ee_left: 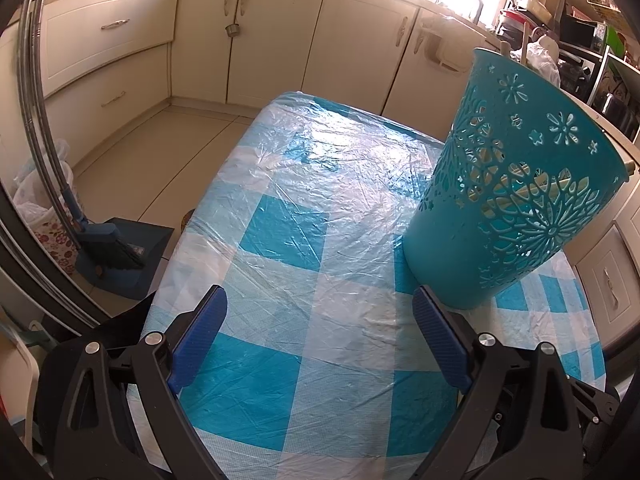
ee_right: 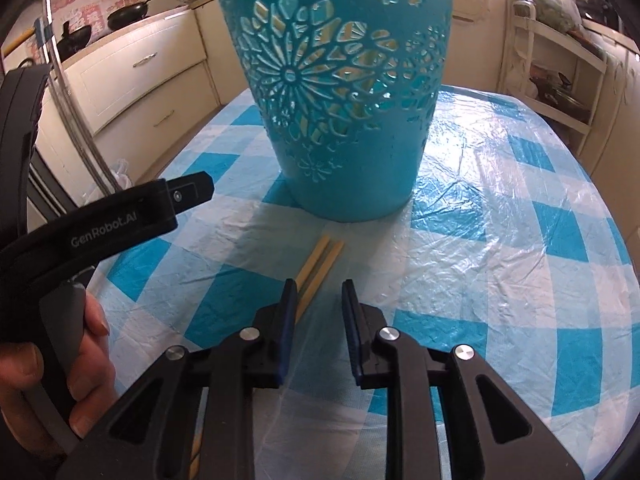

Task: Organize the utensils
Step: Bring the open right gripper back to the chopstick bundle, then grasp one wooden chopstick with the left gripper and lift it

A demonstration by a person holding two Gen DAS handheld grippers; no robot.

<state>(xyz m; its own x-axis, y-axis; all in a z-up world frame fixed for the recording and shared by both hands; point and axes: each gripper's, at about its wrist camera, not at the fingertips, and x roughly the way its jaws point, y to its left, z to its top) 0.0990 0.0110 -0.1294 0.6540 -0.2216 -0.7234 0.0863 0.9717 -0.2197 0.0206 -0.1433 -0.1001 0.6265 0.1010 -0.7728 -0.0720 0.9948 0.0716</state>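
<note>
- While the chopsticks (ee_right: 318, 270) lie on the tabletop (ee_right: 500, 240) just in front of the basket (ee_right: 344, 92), the right tool (ee_right: 318, 298) is held low over their near part, its jaws narrowly parted.
- Nothing is gripped yet: the sticks pass beside and under the left pad (ee_right: 289, 312), and the gap between the pads shows only tablecloth.
- The step in hand is judged to be the pick-up of the chopsticks, for dropping into the basket.
- The right tool should be shifted slightly to its left, so that both sticks are brought inside the gap before it is closed.
- The pads should be set square across the sticks, or one may be squeezed out sideways.
- The plastic sheet looks slippery and wrinkled; it should not be pinched along with the sticks.
- The left tool (ee_left: 320, 320) is held wide open and empty beside the basket, where it can be used to steady it.
</note>
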